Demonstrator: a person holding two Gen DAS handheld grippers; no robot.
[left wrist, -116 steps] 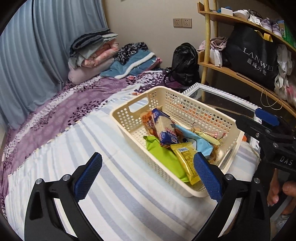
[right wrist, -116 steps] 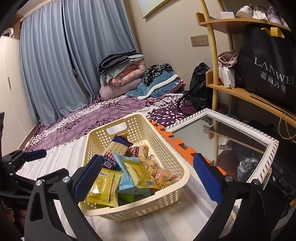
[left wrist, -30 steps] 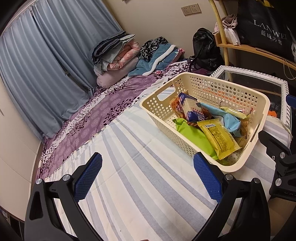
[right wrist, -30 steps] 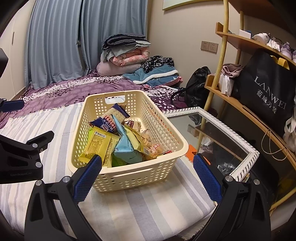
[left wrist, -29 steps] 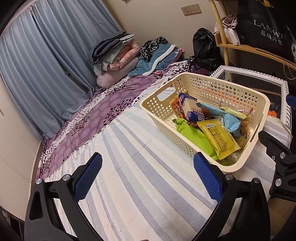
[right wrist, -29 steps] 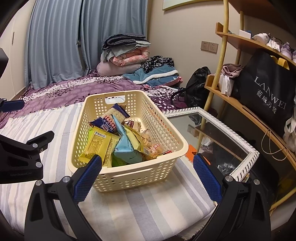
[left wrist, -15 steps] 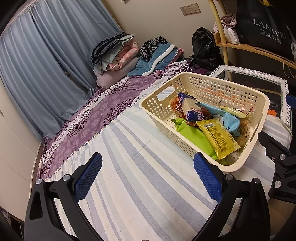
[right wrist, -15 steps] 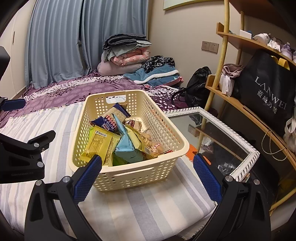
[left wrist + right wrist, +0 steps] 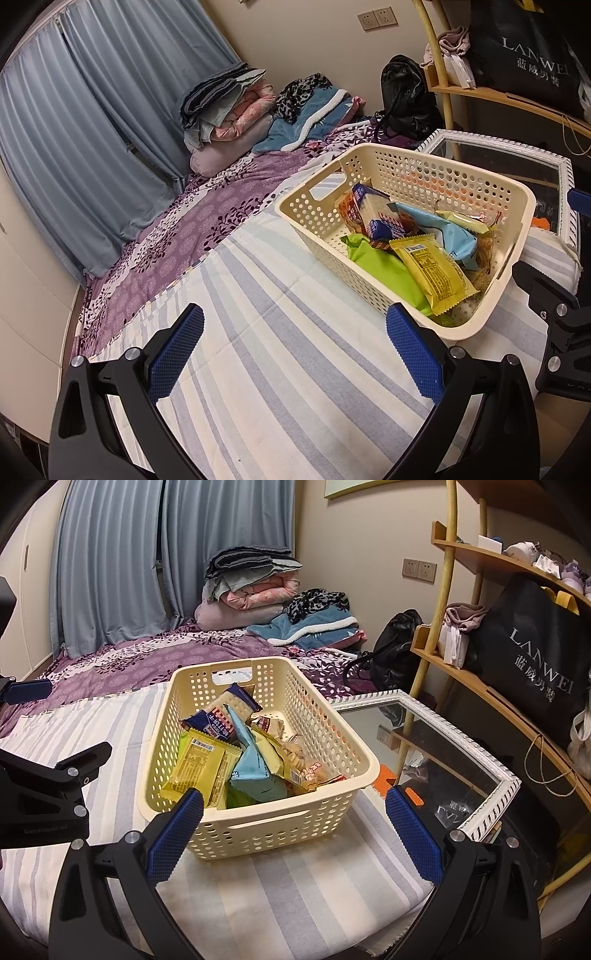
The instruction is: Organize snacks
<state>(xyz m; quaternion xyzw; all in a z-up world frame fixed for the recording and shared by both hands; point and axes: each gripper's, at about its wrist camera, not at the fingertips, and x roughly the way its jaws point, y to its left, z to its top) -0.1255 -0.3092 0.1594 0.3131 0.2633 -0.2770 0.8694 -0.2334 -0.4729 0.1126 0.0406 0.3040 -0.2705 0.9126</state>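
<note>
A cream perforated basket [image 9: 413, 173] sits on the striped bed cover, also in the right wrist view [image 9: 332, 738]. It holds several snack packs: a yellow pack [image 9: 432, 273], a green pack [image 9: 384, 269], a light blue pack [image 9: 255, 768] and a dark blue biscuit pack [image 9: 218, 723]. My left gripper [image 9: 293, 356] is open and empty over the cover, left of the basket. My right gripper [image 9: 293, 834] is open and empty, just in front of the basket's near end.
A white-framed mirror [image 9: 476, 753] lies right of the bed. A wooden shelf with a black bag [image 9: 535, 664] stands at the right. Folded blankets [image 9: 251, 587] are piled at the far end by blue curtains. A black backpack [image 9: 395, 646] leans by the wall.
Both grippers have pulled back and risen from the basket since 3.9 s ago. In the last second the views have barely shifted.
</note>
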